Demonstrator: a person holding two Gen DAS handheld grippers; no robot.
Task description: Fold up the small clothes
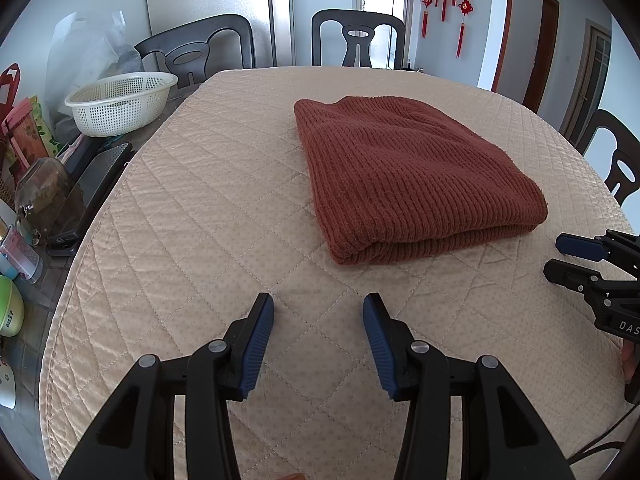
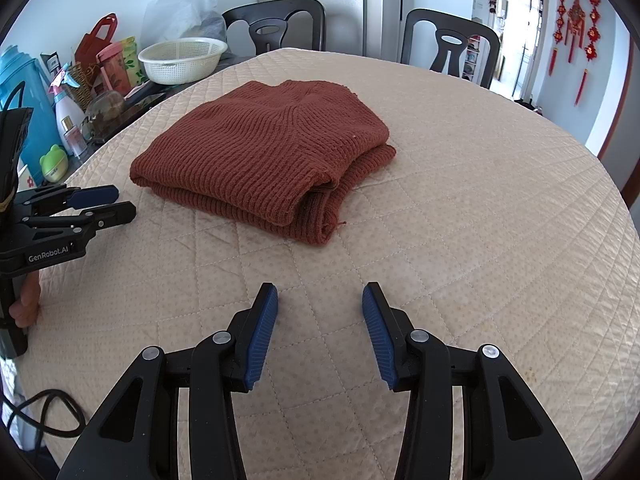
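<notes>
Folded sweater (image 1: 412,176) on table beyond both open, empty claws.

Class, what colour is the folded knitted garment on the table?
Rust brown, ribbed knit garment; the right wrist view shows it best.
</notes>
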